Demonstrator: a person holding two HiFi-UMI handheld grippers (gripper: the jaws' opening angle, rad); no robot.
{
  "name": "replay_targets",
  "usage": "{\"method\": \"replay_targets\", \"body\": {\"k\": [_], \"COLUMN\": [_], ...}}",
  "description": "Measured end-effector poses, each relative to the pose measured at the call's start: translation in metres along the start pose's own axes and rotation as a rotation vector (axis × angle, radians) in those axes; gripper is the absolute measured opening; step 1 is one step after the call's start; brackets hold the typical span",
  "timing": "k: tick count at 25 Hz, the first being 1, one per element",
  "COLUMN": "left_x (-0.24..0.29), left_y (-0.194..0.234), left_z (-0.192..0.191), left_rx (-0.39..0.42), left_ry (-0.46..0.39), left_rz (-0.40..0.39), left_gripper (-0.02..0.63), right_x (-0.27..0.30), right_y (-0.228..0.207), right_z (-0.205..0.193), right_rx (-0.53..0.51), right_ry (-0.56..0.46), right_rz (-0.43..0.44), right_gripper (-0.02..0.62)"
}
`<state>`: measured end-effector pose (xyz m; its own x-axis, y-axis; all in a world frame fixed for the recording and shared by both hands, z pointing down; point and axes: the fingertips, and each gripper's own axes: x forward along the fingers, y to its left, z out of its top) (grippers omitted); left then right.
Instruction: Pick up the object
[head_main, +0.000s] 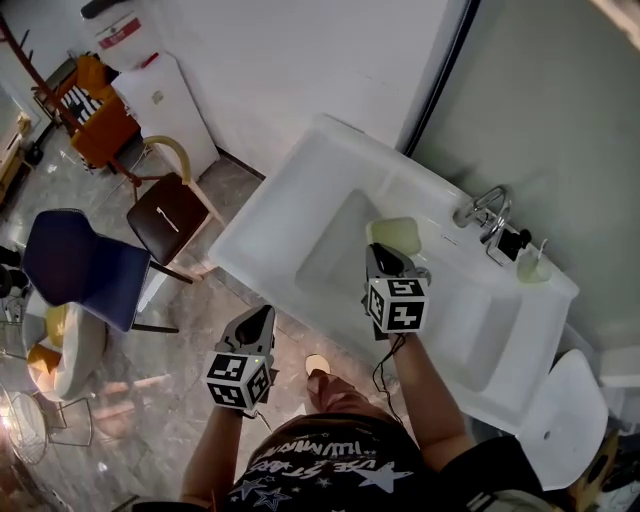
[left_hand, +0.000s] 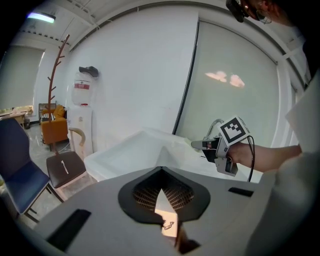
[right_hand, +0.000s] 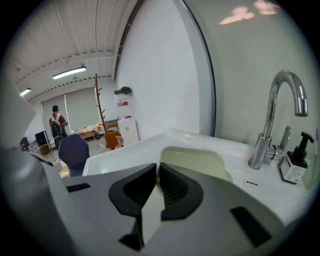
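A pale yellow-green shallow dish lies on the white sink counter, at the basin's back rim left of the faucet. My right gripper hovers over the basin, its tips just short of the dish, apart from it. In the right gripper view the dish lies right beyond the right gripper, whose jaws are shut with nothing between them. My left gripper hangs over the floor in front of the counter. The left gripper view shows the left gripper shut and empty, with the right gripper ahead of it.
A chrome faucet, a black pump bottle and a pale green cup stand at the counter's back right. On the floor to the left are a blue chair and a brown chair. A white seat is at lower right.
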<state>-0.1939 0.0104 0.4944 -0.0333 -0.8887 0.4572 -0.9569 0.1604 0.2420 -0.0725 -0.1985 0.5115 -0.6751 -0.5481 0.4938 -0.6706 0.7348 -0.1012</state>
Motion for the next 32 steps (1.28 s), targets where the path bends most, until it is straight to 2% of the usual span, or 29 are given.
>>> {"method": "replay_targets", "body": {"k": [13,24,32], "left_x": [-0.113,-0.208,-0.250], "left_y": [-0.025,-0.059,-0.093], "left_z": [-0.042,-0.085,-0.120], "left_rx": [-0.016,-0.004,-0.004], "left_ry": [-0.062,-0.108,-0.113], "left_rz": [0.034,0.044,0.014], "left_gripper": [0.015,0.015,0.015], "right_x": [-0.099,-0.199,-0.270], "right_y": [0.063,0.104,0.114], "right_z": [-0.026,-0.066,-0.108], "right_rx": [-0.059,-0.091,-0.103], "right_ry": [-0.040,-0.065,-0.057], "right_rz": [0.043,0.052,0.036], "right_gripper": [0.032,0.032,0.032]}}
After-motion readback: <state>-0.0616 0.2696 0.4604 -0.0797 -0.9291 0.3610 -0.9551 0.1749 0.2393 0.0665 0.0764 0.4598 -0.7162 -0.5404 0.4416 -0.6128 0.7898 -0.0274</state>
